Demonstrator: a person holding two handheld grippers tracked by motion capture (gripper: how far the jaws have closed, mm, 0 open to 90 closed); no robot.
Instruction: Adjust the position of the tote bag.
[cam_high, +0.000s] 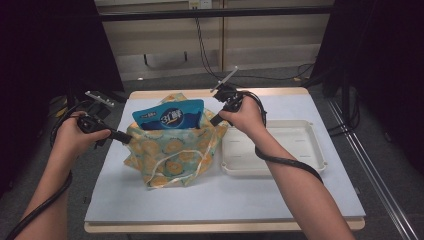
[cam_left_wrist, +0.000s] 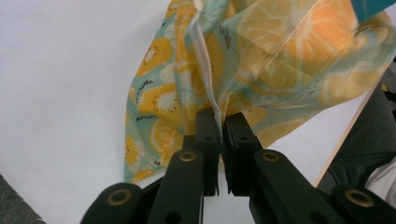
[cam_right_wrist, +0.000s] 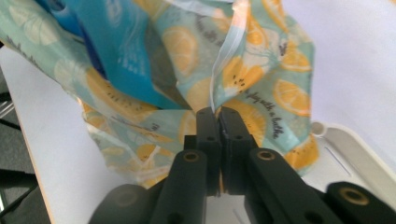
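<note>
We hold the fruit-print bag (cam_high: 172, 150) by its two side edges at the middle of the white table (cam_high: 150, 200), with the blue pouch (cam_high: 169, 116) standing in its mouth and sticking up above the rim. Our left gripper (cam_high: 124, 137) is clamped on the bag's left edge, jaws pinched tight on the film beside the pale zip strip (cam_left_wrist: 205, 74). Our right gripper (cam_high: 216, 120) is clamped on the right edge, its jaws together on the seam.

We judge the step to be holding the mouth open with the pouch partly in. Next we need to keep both pinches firm and settle the pouch deeper.

The bag is thin, crinkled, glossy film, printed with orange slices on teal. The pouch is smooth and stiff. At right lies a shallow cream plastic tray (cam_high: 305, 150), just beside the bag.
</note>
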